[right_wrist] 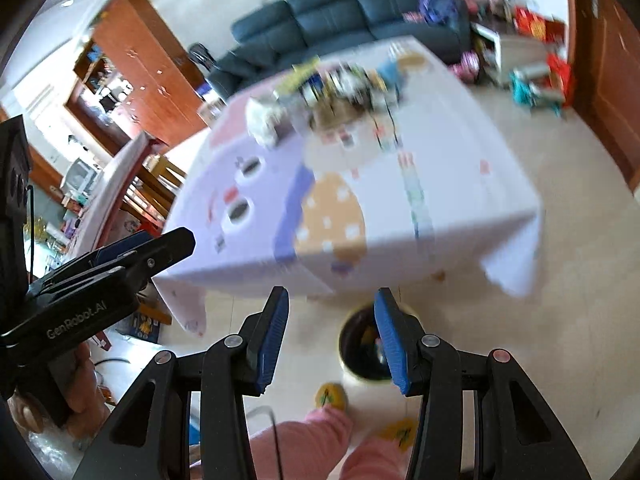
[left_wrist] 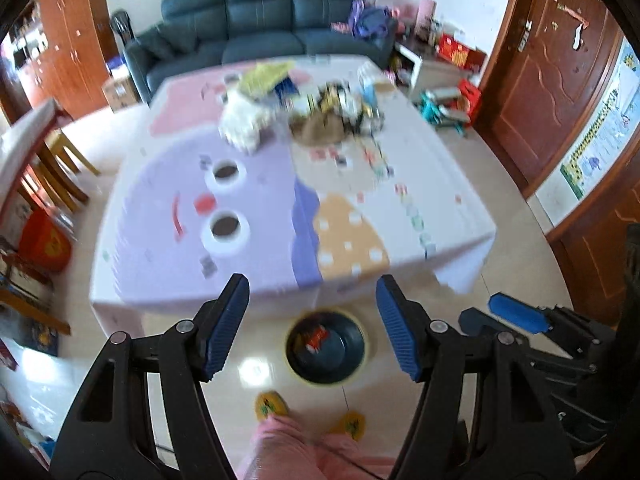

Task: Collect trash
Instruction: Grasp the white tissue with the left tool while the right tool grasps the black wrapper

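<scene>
A heap of trash (left_wrist: 320,108) (right_wrist: 340,88), wrappers and crumpled paper, lies at the far end of a low table (left_wrist: 260,248) (right_wrist: 460,184) covered with a cartoon cloth. On the floor just in front of the table stands a dark round bin (left_wrist: 326,346) (right_wrist: 362,346) with a red scrap inside. My left gripper (left_wrist: 312,326) hangs open and empty high above the bin. My right gripper (right_wrist: 330,338) is open and empty too, above the bin's left rim. Both views are blurred.
A dark sofa (left_wrist: 256,28) stands behind the table, with toys and boxes (left_wrist: 444,92) to its right. Wooden chairs (left_wrist: 52,168) stand at the left. A person's pink trouser legs (right_wrist: 320,440) and yellow slippers (left_wrist: 272,404) are below the grippers.
</scene>
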Demonstrator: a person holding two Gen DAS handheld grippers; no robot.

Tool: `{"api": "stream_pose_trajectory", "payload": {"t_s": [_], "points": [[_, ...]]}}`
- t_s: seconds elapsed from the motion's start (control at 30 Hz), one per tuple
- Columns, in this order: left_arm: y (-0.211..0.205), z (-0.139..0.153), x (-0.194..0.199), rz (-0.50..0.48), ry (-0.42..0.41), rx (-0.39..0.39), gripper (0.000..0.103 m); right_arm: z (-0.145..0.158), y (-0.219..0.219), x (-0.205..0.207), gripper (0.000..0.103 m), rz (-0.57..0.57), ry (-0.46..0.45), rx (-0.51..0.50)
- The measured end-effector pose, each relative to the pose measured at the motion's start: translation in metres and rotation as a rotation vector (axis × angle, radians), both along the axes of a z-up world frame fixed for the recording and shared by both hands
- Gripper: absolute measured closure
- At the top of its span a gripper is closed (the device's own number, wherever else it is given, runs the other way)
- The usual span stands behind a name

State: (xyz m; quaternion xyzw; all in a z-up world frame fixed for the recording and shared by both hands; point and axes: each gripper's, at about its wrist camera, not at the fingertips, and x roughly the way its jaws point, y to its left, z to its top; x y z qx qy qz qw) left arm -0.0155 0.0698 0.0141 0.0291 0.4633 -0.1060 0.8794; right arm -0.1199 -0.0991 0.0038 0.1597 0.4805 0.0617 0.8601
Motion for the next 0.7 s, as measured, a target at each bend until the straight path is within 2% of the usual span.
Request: {"api": "stream_pose_trajectory", "payload": {"t_s": [0.1,0.2,0.37,0.5,0.57,0.7], "points": [[0.006,0.028,0.015,0.024,-0.018,0.009,0.040,0.032,-0.004,0.020,0.058,0.023,-0.056,-0.010],[0.014,0.050,0.035,0.047,-0.025,-0.029,0.040,0.057,-0.003,0.046,0.058,0.041,-0.090,-0.018],[0.027,0.069,0.082,0.049,-0.020,-0.048,0.040,0.089,-0.004,0.103,0.057,0.039,-0.125,-0.014],[0.040,0.067,0.142,0.050,0.000,-0.069,0.040,0.104,-0.005,0.165,0.047,0.018,-0.146,-0.053],[0.049,0.061,0.179,0.047,0.028,-0.083,0.040,0.104,-0.005,0.200,0.045,-0.003,-0.144,-0.070],[0.067,0.032,0.250,0.046,0.100,-0.110,0.040,0.085,-0.003,0.275,0.045,-0.042,-0.091,-0.103]]}}
